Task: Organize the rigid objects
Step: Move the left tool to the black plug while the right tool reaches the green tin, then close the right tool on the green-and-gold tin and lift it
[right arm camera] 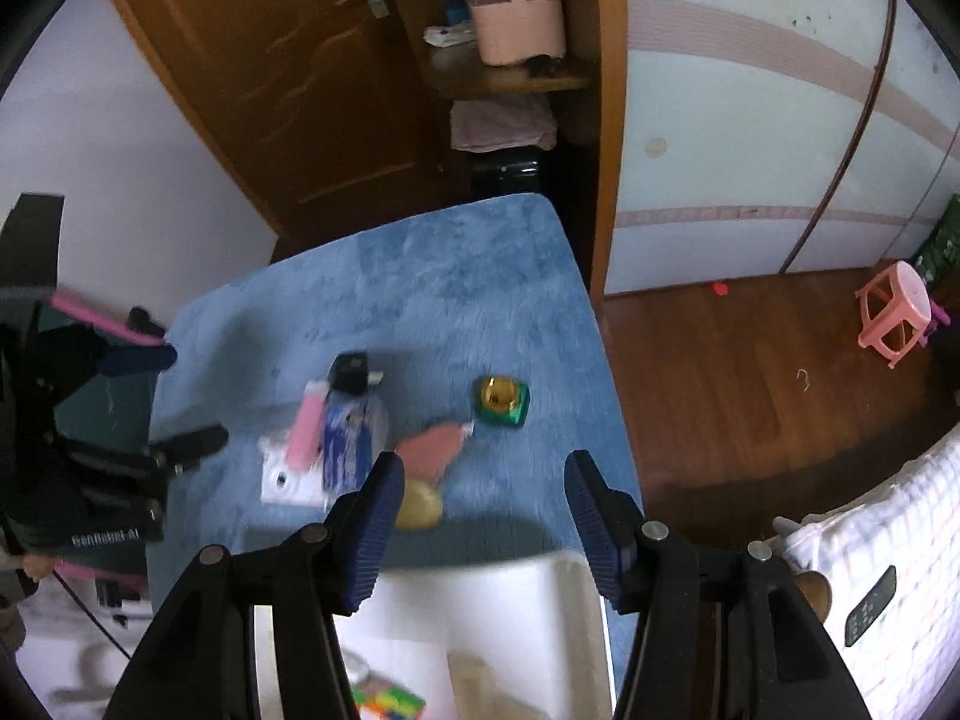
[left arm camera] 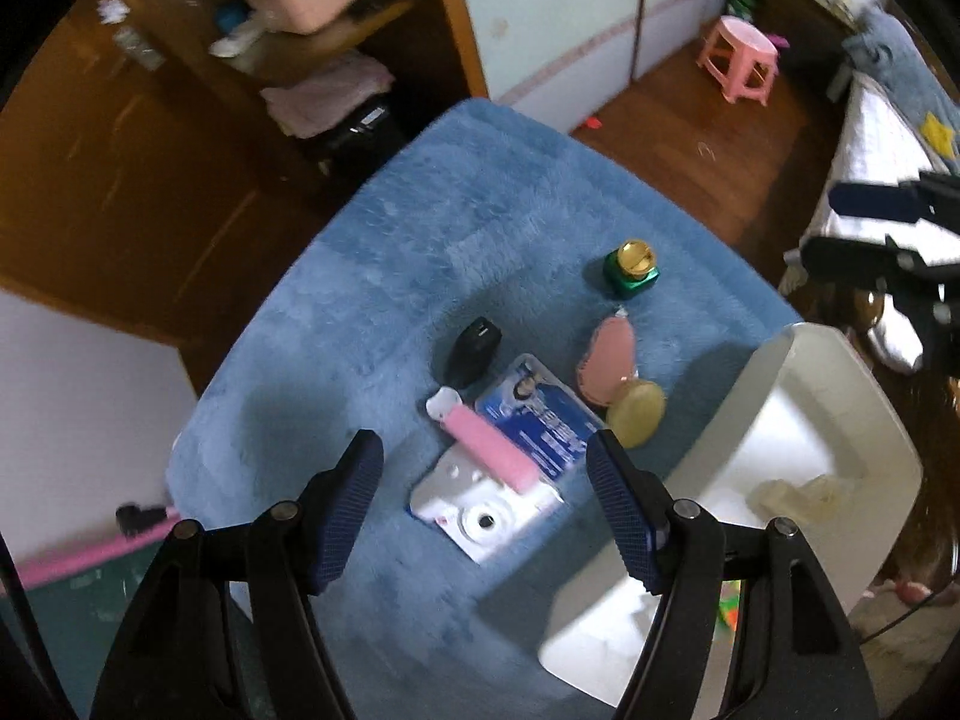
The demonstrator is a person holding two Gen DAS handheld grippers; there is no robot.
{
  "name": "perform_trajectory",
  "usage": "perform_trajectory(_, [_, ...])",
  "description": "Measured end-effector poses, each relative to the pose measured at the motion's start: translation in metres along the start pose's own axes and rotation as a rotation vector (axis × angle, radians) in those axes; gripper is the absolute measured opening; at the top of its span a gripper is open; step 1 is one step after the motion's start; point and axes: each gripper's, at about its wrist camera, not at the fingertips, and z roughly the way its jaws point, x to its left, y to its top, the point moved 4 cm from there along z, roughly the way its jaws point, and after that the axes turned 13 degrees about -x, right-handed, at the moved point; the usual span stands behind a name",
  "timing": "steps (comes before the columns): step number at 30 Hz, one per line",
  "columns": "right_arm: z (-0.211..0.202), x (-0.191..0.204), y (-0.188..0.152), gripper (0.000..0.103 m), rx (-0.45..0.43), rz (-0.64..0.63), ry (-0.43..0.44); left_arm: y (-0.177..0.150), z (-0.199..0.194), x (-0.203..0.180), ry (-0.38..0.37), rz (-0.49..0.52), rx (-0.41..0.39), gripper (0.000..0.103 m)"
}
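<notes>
Your left gripper (left arm camera: 486,510) hangs released over the camera (left arm camera: 480,510); right gripper (right arm camera: 480,531) released too, nothing gripped. Bin (left arm camera: 840,396) at 4 o'clock, jar (left arm camera: 630,270) near mat (left arm camera: 480,210) edge at 1 o'clock, free mat at 12.

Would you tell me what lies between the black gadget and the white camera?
In the left wrist view, the pink tube lies between the black gadget and the white camera.

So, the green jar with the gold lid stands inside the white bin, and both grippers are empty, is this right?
Not quite. The green jar stands on the blue mat, outside the white bin, as the left wrist view shows. The left gripper and right gripper are indeed empty.
</notes>
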Motion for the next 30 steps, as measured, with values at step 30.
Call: perform_trajectory(30, [0.201, -0.023, -0.033, 0.048, 0.309, 0.234, -0.144, -0.006, 0.186, 0.022, -0.219, -0.038, 0.201, 0.043])
